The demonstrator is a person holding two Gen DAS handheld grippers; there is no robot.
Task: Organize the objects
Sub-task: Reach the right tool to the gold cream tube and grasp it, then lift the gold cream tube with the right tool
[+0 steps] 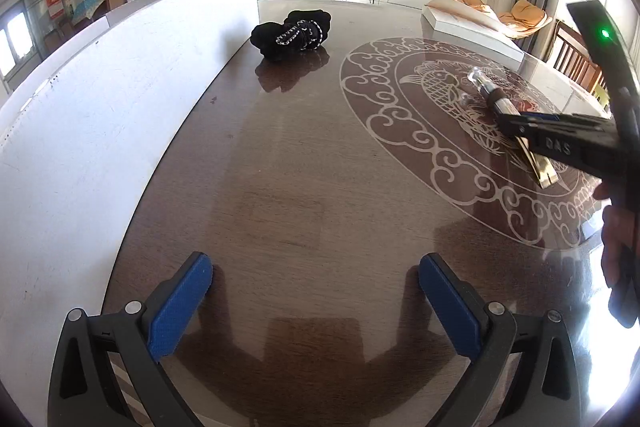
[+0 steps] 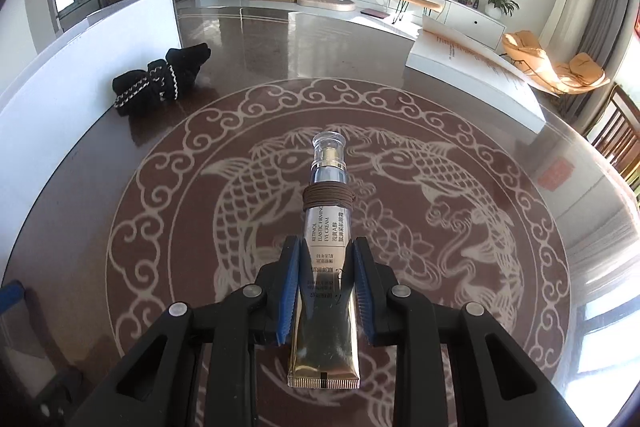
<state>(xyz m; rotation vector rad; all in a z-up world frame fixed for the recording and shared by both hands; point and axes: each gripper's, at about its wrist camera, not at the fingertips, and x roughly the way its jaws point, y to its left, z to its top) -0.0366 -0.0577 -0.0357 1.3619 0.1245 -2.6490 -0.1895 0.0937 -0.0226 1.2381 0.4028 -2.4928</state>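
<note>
At the lower centre of the right wrist view the right tool pinches the eye cream tube by its flat sides (cap pointing away) over the counter, probably for carrying, while the left tool stands spread and empty

Beside the eye cream tube, most of its small print is too tiny to be read, its middle is covered by the right gripper, and the hand is cropped off.
</note>
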